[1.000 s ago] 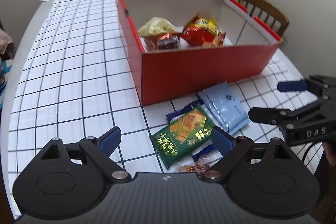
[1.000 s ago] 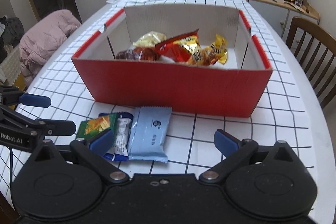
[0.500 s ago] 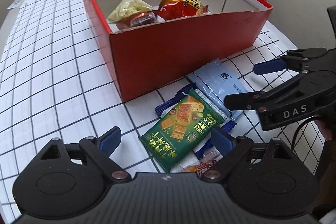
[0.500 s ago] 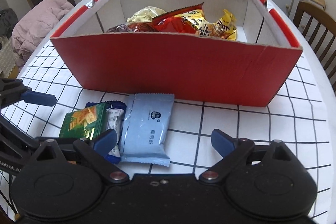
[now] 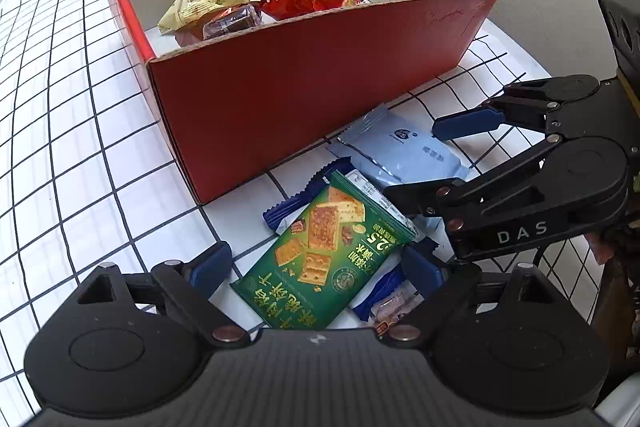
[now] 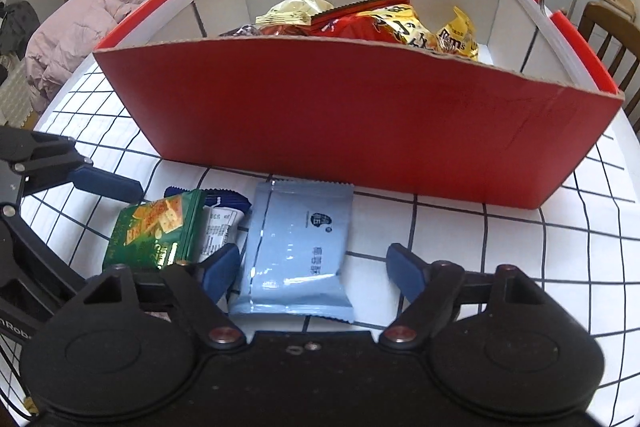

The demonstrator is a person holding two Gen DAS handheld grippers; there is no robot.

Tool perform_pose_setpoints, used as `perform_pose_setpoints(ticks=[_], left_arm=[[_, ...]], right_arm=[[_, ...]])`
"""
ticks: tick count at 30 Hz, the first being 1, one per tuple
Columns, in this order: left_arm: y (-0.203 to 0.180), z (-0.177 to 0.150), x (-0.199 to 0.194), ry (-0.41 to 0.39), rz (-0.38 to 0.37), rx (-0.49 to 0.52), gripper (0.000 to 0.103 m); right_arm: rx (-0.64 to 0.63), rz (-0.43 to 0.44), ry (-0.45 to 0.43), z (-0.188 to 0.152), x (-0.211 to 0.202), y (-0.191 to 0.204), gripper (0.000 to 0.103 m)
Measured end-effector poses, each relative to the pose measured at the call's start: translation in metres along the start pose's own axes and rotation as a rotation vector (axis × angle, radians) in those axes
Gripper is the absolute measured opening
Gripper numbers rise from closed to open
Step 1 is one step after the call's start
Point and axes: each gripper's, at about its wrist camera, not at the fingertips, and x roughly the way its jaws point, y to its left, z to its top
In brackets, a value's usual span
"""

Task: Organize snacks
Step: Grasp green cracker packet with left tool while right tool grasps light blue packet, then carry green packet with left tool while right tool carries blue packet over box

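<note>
Only the right wrist view shows the yellow M&M's bag [image 6: 460,37] at 1 o'clock inside the red cardboard box [image 6: 360,115]; only the left wrist view shows the brown wrapped cake [image 5: 232,23] there. Three packets lie on the checked tablecloth [image 5: 60,131] just beside the box: a green cracker packet [image 5: 324,259] overlapping a dark blue wrapper [image 5: 296,203], and a pale blue pouch [image 6: 296,247]. The left gripper [image 5: 316,263] is spread wide around the green packet. The right gripper [image 6: 308,267] is spread around the pouch, gripping nothing.
</note>
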Motion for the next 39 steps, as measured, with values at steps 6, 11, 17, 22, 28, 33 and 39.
perform_pose_setpoints(ticks=[6,11,17,22,28,33,39], left_arm=[[0.0,0.0,-0.004,-0.009,0.002,-0.036,0.071],[0.001,0.002,-0.006,0.001,0.006,-0.096,0.065],[0.003,-0.001,-0.012,-0.006,0.016,-0.168,0.058],[0.006,-0.003,-0.018,-0.015,0.026,-0.239,0.055],[0.01,-0.01,-0.034,-0.037,0.023,-0.313,0.048],[0.01,-0.016,-0.05,-0.062,0.037,-0.368,0.046],[0.005,-0.019,-0.074,-0.095,0.039,-0.411,0.044]], right_arm=[[-0.084,-0.052,-0.014,-0.005,0.0,0.012,0.067],[-0.086,-0.053,-0.028,-0.005,-0.003,0.014,0.052],[-0.074,-0.077,-0.032,-0.005,-0.006,0.015,0.047],[-0.042,-0.087,-0.041,-0.008,-0.014,0.011,0.047],[0.01,-0.093,-0.067,-0.014,-0.035,0.004,0.047],[0.042,-0.096,-0.098,-0.019,-0.058,0.001,0.047],[0.059,-0.081,-0.149,-0.021,-0.091,0.0,0.047]])
